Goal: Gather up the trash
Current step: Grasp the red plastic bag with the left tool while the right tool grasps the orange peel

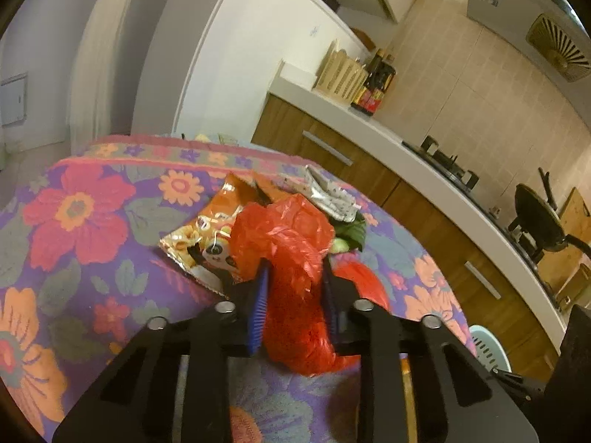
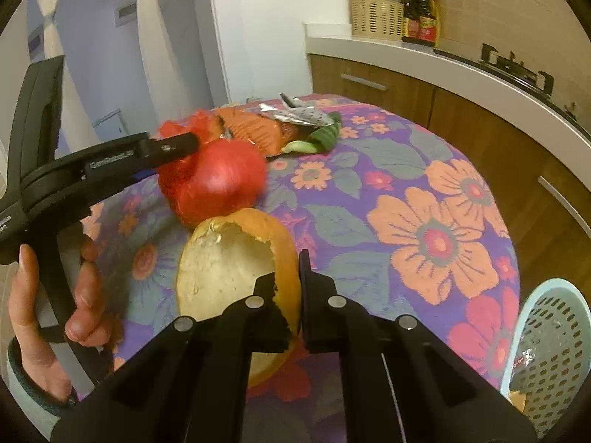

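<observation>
My left gripper (image 1: 295, 277) is shut on a crumpled red plastic bag (image 1: 291, 258) and holds it just above the flowered tablecloth (image 1: 92, 221); the bag also shows in the right wrist view (image 2: 218, 181). My right gripper (image 2: 286, 277) is shut on the rim of a large orange peel (image 2: 229, 269). Further back on the table lie an orange snack wrapper (image 1: 207, 229), a silver foil wrapper (image 1: 332, 195) and green vegetable scraps (image 2: 321, 136).
A light blue perforated basket (image 2: 546, 350) stands at the table's right edge, with some scraps inside. A kitchen counter (image 1: 388, 136) with a wicker basket, sauce bottles, a stove and a black pan runs along the right. A white fridge stands behind the table.
</observation>
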Demonstrator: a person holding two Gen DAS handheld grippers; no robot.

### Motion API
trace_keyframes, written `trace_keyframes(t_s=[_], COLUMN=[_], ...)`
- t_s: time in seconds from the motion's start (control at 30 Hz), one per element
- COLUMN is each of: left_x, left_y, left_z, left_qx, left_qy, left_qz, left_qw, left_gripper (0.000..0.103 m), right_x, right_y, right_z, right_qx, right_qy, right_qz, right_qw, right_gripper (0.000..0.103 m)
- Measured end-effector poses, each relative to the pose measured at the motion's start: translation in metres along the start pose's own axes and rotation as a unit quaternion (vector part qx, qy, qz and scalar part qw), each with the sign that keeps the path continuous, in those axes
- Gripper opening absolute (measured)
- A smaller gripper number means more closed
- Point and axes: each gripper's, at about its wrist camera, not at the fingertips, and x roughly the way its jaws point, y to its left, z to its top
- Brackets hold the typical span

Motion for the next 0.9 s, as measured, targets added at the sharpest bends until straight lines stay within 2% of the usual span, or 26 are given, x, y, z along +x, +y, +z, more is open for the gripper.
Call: trace_keyframes(t_s=[0.2, 0.27, 0.37, 0.5, 0.57, 0.63, 0.67, 0.73, 0.77, 0.8, 0.83, 0.9], left_x=[-0.012, -0.017, -0.018, -0.01, -0.006, -0.003, -0.004, -0.006, -0.006, -0.007, -0.008, -0.007], left_y=[0.001, -0.001, -0.008, -0.019, -0.03, -0.038, -0.044, -0.053, -0.055, -0.057, -0.06, -0.065], left_z=[0.004, 0.004, 0.003, -0.001, -0.005, -0.01, -0.012, -0.017, -0.019, -0.022, -0.026, -0.031], left_qx=[-0.013, -0.014, 0.002, 0.036, 0.069, 0.096, 0.113, 0.142, 0.152, 0.161, 0.175, 0.202], left_qy=[-0.024, -0.03, -0.035, -0.017, -0.002, 0.006, 0.005, 0.007, 0.013, 0.02, 0.028, 0.042], left_qz=[-0.039, -0.064, -0.059, -0.039, -0.036, -0.025, -0.019, -0.026, -0.032, -0.035, -0.039, -0.032], left_qw=[0.9989, 0.9974, 0.9976, 0.9984, 0.997, 0.995, 0.9934, 0.9896, 0.9878, 0.9862, 0.9835, 0.9779], left_gripper=[0.012, 0.011, 0.011, 0.012, 0.018, 0.049, 0.053, 0.056, 0.064, 0.072, 0.073, 0.075], right_x=[-0.03, -0.037, -0.043, -0.029, -0.021, -0.013, -0.01, -0.008, -0.007, -0.008, -0.009, -0.01], right_y=[-0.017, -0.022, -0.031, -0.046, -0.053, -0.061, -0.067, -0.08, -0.086, -0.09, -0.091, -0.093], right_z=[0.013, 0.016, 0.018, 0.018, 0.014, 0.009, 0.006, 0.002, -0.001, -0.003, -0.004, -0.006], right_qx=[0.004, 0.006, 0.009, 0.019, 0.023, 0.028, 0.035, 0.053, 0.059, 0.064, 0.065, 0.065], right_qy=[-0.043, -0.049, -0.056, -0.029, -0.013, 0.004, 0.011, 0.022, 0.026, 0.024, 0.023, 0.024], right_qz=[-0.026, -0.03, -0.036, -0.034, -0.041, -0.044, -0.037, -0.015, -0.003, 0.001, 0.002, 0.007], right_qw=[0.999, 0.998, 0.998, 0.999, 0.999, 0.999, 0.999, 0.998, 0.998, 0.998, 0.998, 0.998], right_gripper=[0.003, 0.003, 0.003, 0.003, 0.004, 0.006, 0.009, 0.027, 0.037, 0.042, 0.046, 0.046])
